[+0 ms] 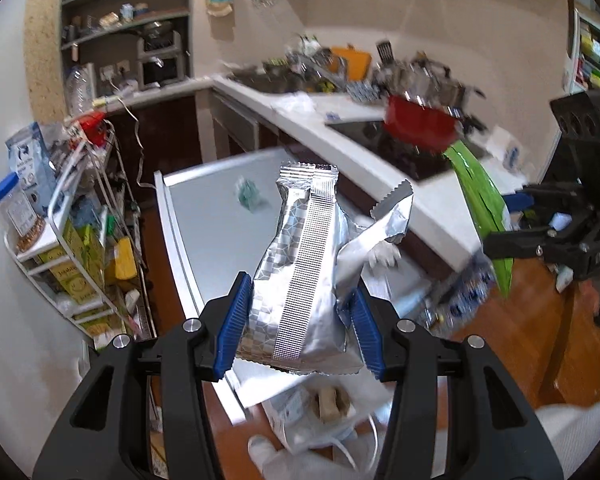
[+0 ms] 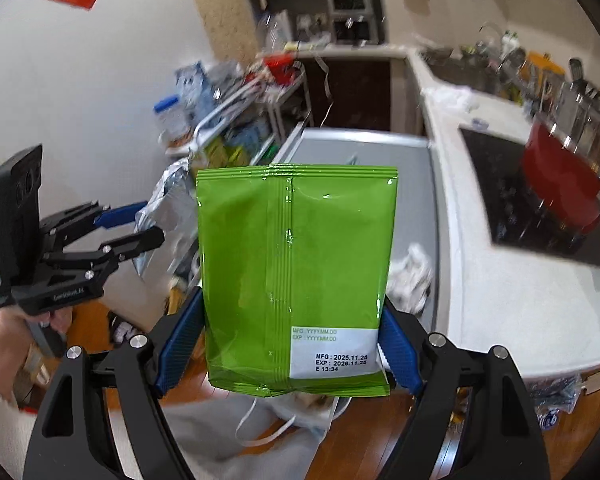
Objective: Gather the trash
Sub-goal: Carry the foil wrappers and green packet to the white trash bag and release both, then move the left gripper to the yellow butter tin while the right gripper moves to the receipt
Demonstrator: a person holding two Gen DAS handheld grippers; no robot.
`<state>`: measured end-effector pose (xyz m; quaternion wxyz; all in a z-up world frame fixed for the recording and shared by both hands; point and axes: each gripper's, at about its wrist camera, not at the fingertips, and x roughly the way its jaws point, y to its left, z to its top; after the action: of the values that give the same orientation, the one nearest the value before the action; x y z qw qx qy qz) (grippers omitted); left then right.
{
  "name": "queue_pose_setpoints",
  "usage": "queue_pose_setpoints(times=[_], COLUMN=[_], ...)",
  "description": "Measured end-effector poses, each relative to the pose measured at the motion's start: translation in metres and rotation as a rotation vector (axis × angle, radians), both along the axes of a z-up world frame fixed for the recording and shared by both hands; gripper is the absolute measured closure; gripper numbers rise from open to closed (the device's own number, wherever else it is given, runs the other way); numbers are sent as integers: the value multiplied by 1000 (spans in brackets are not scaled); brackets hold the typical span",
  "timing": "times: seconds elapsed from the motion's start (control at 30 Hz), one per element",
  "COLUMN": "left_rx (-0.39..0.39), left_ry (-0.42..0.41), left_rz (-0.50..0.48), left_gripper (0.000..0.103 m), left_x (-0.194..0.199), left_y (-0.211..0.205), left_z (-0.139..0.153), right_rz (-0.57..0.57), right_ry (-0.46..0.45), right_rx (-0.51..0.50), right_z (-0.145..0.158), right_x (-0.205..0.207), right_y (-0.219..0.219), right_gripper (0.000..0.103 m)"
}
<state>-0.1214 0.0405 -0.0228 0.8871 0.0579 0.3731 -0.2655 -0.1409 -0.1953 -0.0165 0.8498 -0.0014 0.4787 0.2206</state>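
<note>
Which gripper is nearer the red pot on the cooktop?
Right. The right gripper, shut on the green pouch, is beside the counter with the red pot ahead to its right. The left gripper, holding the silver wrapper, sits farther left.

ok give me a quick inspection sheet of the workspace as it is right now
surface: grey table beside the white counter.
job's things: silver foil packet; green packet; white tissue and teal scrap on the table; white bag below.
clutter: red pot on the hob; crowded wire rack.
grippers: left gripper shut on the silver foil packet; right gripper shut on the green packet.
cables: white cord hanging off the counter.
surroundings: kitchen shelves, wooden floor.
</note>
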Motion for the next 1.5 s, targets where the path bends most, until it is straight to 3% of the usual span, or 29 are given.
queue_pose_setpoints(times=[0.2, 0.3, 0.47, 0.57, 0.7, 0.93, 1.17, 1.27, 1.43, 1.5], left_rx=[117, 185, 228, 267, 310, 299, 304, 292, 251, 236], left_ry=[169, 278, 453, 494, 524, 536, 502, 476, 411, 400], left_rz=[-108, -145, -139, -150, -142, -118, -104, -102, -84, -75], left_gripper=[53, 53, 53, 53, 53, 30, 28, 27, 25, 24], left_x=[-26, -32, -21, -12, 1, 2, -4, -3, -2, 3], left_y=[-10, -18, -25, -35, -40, -38, -30, -22, 1, 2], left_z=[-64, -114, -192, -221, -246, -249, -230, -215, -179, -174], right_rz=[101, 138, 121, 88, 54, 13, -5, 10, 3, -10], right_ry=[196, 288, 448, 502, 528, 524, 511, 456, 243, 186], right_rx=[-60, -107, -180, -182, -196, -174, -170, -201, -247, -284], right_z=[-71, -117, -201, -238, -262, -266, -254, -231, -167, -156], right_x=[-22, -31, -27, -19, -7, 4, 6, -3, -10, -5], right_y=[13, 23, 33, 39, 41, 40, 27, 22, 19, 18], right_gripper=[24, 24, 24, 24, 24, 17, 16, 16, 14, 14])
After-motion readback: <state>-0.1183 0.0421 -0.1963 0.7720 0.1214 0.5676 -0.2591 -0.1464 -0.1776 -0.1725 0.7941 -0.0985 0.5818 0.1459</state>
